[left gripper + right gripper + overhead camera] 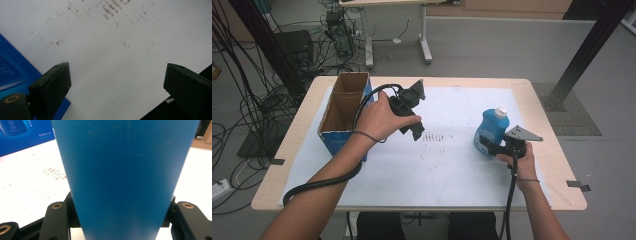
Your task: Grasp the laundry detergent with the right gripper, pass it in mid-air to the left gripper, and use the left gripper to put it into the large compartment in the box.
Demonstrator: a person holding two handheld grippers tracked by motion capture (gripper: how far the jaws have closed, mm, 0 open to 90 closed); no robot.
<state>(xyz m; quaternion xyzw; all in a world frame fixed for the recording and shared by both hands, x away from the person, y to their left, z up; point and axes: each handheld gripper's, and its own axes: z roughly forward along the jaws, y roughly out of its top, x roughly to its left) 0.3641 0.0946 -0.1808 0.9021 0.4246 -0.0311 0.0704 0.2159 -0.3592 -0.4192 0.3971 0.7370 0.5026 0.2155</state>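
The right tongs (486, 145) pinch the blue bottle (492, 127), which stands upright on the table (532, 100). The left tongs (416, 131) are spread wide above the white sheet (452, 165), holding nothing.

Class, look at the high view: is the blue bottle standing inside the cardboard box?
No: the bottle stands on the white sheet at the right, in the right gripper, far from the box.

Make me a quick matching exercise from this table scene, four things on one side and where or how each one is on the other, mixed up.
Things:
1. bottle
2. box
3. left gripper
4. right gripper

States:
A. open top, at the table's left
B. shut on the blue thing
C. blue, white cap, upright
D. open above the white sheet, holding nothing

Pairs: 1-C, 2-A, 3-D, 4-B
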